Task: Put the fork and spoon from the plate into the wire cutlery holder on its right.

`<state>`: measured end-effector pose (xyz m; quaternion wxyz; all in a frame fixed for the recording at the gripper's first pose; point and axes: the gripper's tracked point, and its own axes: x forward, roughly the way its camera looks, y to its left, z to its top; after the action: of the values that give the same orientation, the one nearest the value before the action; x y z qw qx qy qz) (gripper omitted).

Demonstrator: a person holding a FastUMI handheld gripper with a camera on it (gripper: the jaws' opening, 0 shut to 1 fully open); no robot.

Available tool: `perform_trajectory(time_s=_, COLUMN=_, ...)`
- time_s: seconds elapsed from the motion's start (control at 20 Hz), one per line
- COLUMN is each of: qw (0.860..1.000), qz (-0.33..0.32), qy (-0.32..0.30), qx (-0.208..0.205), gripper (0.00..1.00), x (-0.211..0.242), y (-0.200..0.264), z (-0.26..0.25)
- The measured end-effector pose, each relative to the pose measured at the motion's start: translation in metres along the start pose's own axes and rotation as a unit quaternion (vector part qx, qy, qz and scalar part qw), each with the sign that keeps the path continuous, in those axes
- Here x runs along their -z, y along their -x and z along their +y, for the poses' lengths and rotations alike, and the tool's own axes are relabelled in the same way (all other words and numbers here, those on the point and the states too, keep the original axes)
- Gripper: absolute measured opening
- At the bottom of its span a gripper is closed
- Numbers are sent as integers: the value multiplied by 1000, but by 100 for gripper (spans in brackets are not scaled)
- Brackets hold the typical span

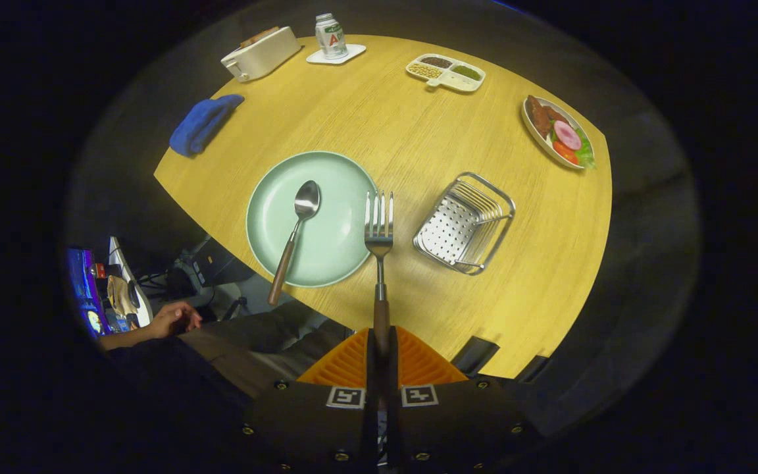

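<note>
1. Your hand-held gripper (381, 342) is clenched on the fork (379, 250) by the end of its wooden handle, tines pointing ahead, lifted over the tabletop (418, 131) between the plate (339, 250) and the wire cutlery holder (463, 222).
2. Judge the fork stiff and light, though held this far back it may pivot; keep your grip firm.
3. The spoon (295, 234) lies on the plate; take its wooden handle, likely less slippery than the metal bowl.

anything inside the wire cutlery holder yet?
No. The wire cutlery holder shows just its perforated floor and wire sides. The fork is clamped by its handle between the fingers; the spoon lies on the plate.
</note>
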<state>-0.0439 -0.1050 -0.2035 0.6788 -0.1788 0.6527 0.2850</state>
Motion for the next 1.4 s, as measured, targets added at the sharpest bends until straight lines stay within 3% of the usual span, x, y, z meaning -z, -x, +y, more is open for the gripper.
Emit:
perform_trajectory(time_s=0.2, qw=998, qz=51, qy=-5, qx=28, gripper=6, x=13, y=23, z=-46)
perform_trajectory(time_s=0.4, qw=996, qz=83, qy=-32, qx=23, gripper=6, x=-2, y=19, z=-63)
perform_trajectory(time_s=0.9, qw=978, qz=204, qy=-2, qx=39, gripper=6, x=-30, y=-27, z=-80)
perform_trajectory(time_s=1.4, qw=983, qz=176, qy=-23, qx=37, gripper=15, x=-64, y=-33, z=-90)
